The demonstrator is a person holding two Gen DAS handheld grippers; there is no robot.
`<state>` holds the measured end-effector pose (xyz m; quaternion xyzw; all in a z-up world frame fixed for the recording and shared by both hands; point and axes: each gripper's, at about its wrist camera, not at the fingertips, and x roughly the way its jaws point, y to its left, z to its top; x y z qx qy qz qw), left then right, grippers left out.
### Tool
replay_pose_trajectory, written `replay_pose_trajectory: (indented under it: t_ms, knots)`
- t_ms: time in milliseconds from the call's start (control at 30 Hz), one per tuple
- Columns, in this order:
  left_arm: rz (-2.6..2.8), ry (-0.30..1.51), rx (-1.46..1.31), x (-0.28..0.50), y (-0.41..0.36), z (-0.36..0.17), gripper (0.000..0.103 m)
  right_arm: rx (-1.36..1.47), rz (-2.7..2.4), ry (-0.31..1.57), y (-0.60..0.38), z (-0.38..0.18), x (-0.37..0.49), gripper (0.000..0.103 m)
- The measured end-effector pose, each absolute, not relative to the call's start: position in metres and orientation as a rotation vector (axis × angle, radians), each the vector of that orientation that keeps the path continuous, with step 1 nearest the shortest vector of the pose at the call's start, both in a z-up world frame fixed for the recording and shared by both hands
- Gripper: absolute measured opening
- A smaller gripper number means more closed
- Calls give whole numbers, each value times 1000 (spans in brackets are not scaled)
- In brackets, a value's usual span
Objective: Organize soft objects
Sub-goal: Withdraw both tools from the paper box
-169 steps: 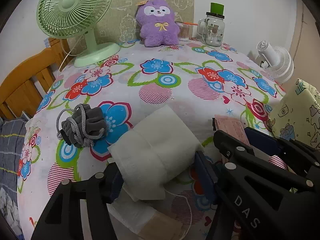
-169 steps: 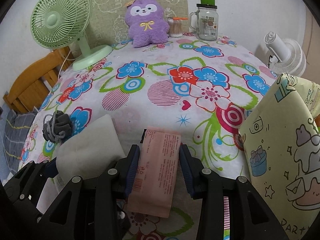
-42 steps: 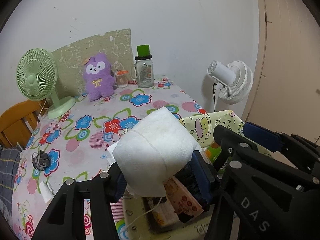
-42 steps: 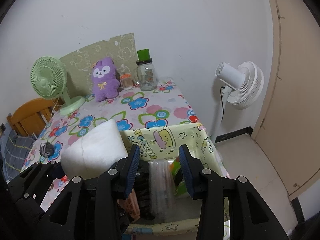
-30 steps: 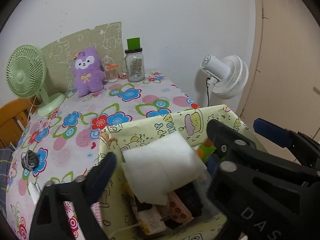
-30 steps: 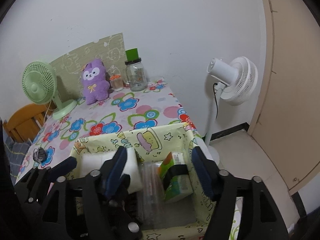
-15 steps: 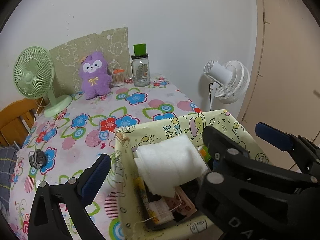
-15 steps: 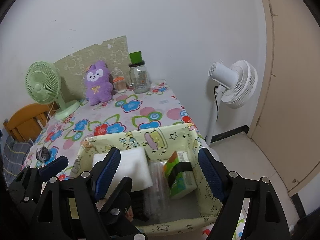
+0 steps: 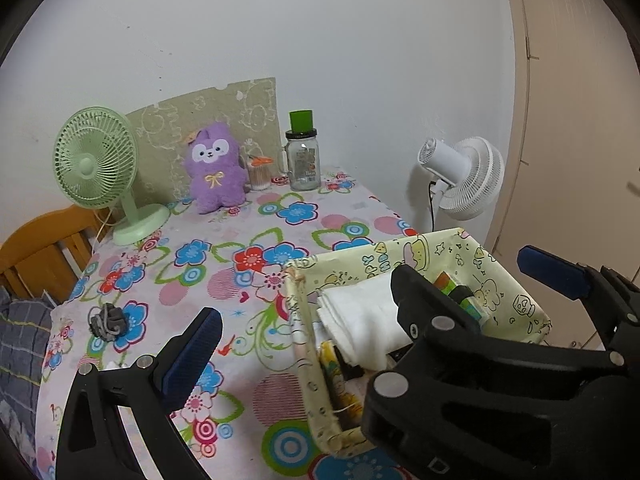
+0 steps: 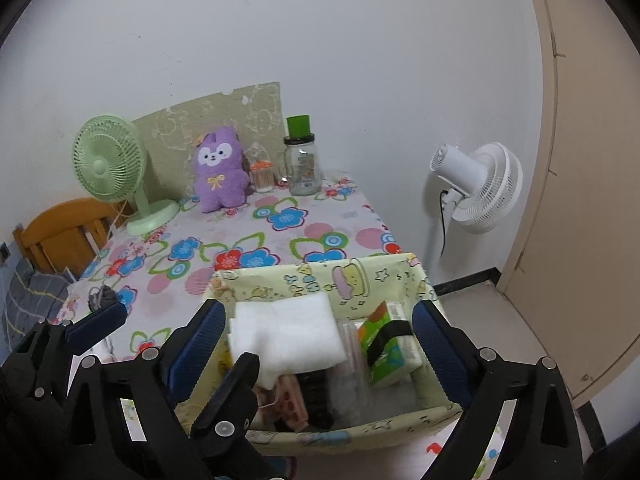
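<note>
Releasing: right gripper (image 10: 320,340) jaws opening, empty; left gripper (image 9: 368,320) wide, empty.
Risk: towel (image 10: 288,336) snagging, spilling from bin (image 10: 320,276).

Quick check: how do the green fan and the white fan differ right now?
The green fan stands on the flowered table, its grille facing the camera. The white fan stands on a pole on the floor beside the table, its grille turned away to the right. The green fan has a round base; the white fan's base is hidden. Both have round grilles.
</note>
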<state>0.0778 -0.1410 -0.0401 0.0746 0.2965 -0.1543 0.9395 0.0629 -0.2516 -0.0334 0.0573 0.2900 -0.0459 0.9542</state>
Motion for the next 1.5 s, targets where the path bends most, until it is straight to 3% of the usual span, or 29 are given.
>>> replay_pose_trajectory:
  t_ms: [1500]
  knots:
    - [-142, 582, 92, 66, -6, -31, 103, 55, 35, 576, -116, -21, 61, 97]
